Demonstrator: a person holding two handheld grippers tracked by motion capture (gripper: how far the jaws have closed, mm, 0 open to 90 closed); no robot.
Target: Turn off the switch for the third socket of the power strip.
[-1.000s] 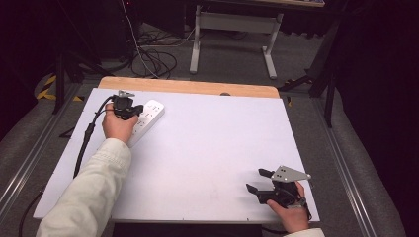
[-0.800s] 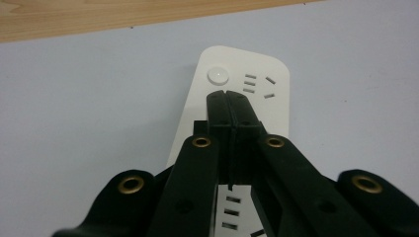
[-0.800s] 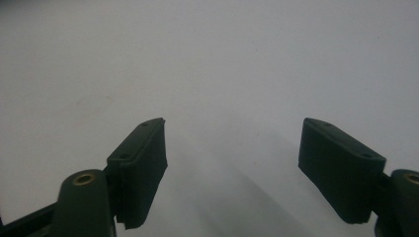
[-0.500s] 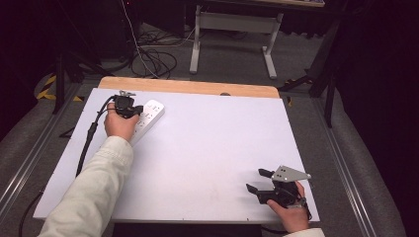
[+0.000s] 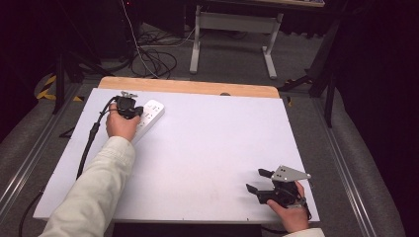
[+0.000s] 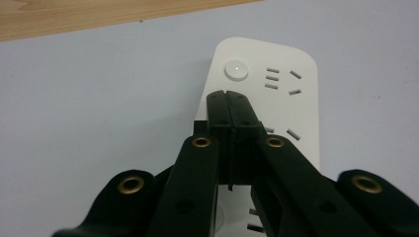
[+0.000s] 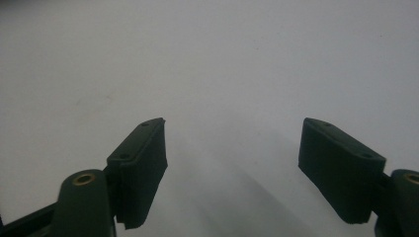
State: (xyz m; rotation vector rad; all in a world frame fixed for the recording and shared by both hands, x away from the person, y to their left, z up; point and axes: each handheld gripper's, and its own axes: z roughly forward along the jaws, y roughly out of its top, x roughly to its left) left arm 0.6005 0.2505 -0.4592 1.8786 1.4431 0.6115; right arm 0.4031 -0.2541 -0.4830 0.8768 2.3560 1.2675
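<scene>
At the far left of the white table top (image 5: 207, 148), close to the wooden strip (image 5: 188, 87) along its back edge, lies a white power strip (image 5: 150, 112), set at a slant with its rounded end toward the back. In the left gripper view it (image 6: 291, 106) is a flat, glossy block with rounded corners, a round white button (image 6: 236, 69) near the end and groups of dark socket slots beside and below it. The left gripper (image 5: 127, 105) hangs over it with its jaws pressed together and nothing between them; their tips (image 6: 229, 95) sit just short of the button, and whether they touch the casing I cannot tell. A black cable (image 5: 91, 140) trails from this gripper along the left edge of the table.

The right gripper (image 5: 258, 181) rests near the front right corner, its jaws spread wide (image 7: 232, 163) above bare white surface, with a grey three-cornered plate (image 5: 288, 173) on top. Between the two grippers the white top lies open, and the strip has free room to its right and front but little toward the back edge
</scene>
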